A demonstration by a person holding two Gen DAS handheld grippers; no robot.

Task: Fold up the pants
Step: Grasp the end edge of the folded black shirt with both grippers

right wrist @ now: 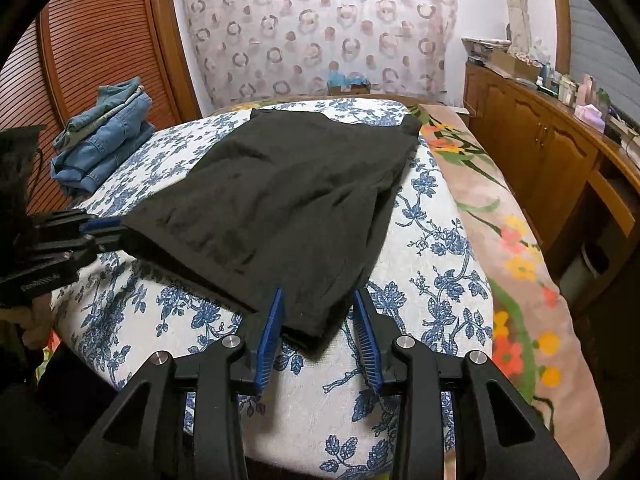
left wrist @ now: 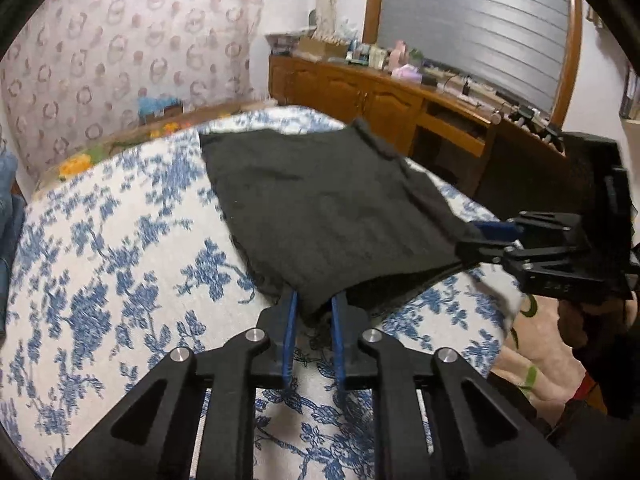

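Left wrist view: the black pants (left wrist: 320, 208) lie folded on the blue-and-white floral bedspread (left wrist: 120, 280), their near edge lifted off it. The left gripper (left wrist: 314, 312) has its 2 blue-padded jaws drawn in on the near left corner of the pants, pinching the cloth between them. At the pants' near right corner, the right gripper (left wrist: 476, 248) reaches in from the side with fabric between its jaws. Beyond the pants stands a wooden dresser (left wrist: 380, 96) crowded with small items, and to the left of the pants hangs a curtain with ring patterns (left wrist: 120, 48).

Right wrist view: the pants (right wrist: 288, 192) stretch away across the bedspread (right wrist: 432, 240). The right gripper (right wrist: 320, 320) straddles their near corner; its jaws stand spread, the left pad against the cloth, the right pad clear of it. At the pants' left corner the left gripper (right wrist: 104, 230) clamps the hem. Left of the pants sits a stack of folded jeans (right wrist: 104, 140). Right of the pants, a floral blanket (right wrist: 512, 240) covers the bed's edge.
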